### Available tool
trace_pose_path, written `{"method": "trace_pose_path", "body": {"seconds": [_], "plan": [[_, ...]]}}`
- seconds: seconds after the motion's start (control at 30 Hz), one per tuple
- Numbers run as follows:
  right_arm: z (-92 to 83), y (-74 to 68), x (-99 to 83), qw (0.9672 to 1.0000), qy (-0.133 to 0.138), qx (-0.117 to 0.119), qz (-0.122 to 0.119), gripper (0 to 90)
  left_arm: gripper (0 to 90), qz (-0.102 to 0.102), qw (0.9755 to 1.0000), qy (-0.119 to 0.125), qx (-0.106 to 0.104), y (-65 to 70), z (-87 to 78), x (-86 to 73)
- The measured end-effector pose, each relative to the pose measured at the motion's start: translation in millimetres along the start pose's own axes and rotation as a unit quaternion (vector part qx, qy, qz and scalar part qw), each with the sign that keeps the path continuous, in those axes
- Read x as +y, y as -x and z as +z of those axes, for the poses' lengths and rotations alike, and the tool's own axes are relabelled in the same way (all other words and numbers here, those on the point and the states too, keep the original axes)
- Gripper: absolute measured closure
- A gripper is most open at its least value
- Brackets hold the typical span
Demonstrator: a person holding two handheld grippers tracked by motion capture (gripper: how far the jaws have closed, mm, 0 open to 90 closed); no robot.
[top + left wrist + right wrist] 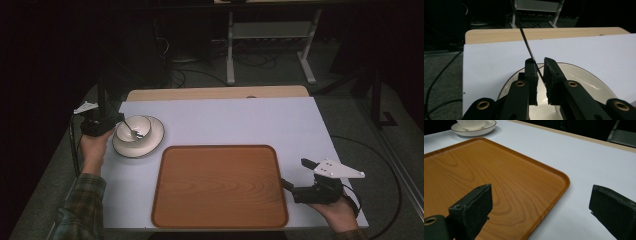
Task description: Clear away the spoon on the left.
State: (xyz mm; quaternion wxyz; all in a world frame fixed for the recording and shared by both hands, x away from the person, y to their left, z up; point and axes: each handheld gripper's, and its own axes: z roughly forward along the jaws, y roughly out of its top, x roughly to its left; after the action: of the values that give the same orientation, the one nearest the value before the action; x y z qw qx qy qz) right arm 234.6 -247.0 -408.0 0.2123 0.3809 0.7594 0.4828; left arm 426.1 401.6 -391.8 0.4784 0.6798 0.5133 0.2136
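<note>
1. left gripper point(539, 65): jaws clamped on the thin spoon handle point(526, 42), over the bowl point(133, 128) left of the tray point(220, 186).
2. spoon: stiff, light, slippery; judged best held mid-handle.
3. right gripper point(541, 202): jaws wide apart, empty, at the tray's right edge.

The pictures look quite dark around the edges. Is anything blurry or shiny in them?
High view: the white table is lit, the room behind nearly black. Left gripper view: the left gripper and its fingers sit close and soft, with glare inside the bowl. Right gripper view: the tray shows a mild sheen, the near fingers blurred.
</note>
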Motion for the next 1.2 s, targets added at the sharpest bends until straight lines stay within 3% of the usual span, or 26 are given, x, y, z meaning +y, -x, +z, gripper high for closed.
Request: {"method": "trace_pose_path", "body": {"seconds": [0.33, 0.73, 1.2], "plan": [[-0.5, -1.0, 0.6, 1.0, 0.001, 0.0, -0.002, 4.2, 88.4, 0.0, 0.9997, 0.012, -0.023, 3.0, -11.8, 10.7], [-0.7, -1.2, 0.6, 1.0, 0.001, 0.0, -0.001, 4.2, 88.7, 0.009, 0.9994, 0.015, -0.03, 7.1, -19.7, 18.8], [-1.8, -1.0, 0.5, 1.0, 0.002, -0.001, 0.0, 4.4, 88.7, 0.034, 0.9977, 0.016, -0.057, 20.5, -40.5, 42.6]]}}
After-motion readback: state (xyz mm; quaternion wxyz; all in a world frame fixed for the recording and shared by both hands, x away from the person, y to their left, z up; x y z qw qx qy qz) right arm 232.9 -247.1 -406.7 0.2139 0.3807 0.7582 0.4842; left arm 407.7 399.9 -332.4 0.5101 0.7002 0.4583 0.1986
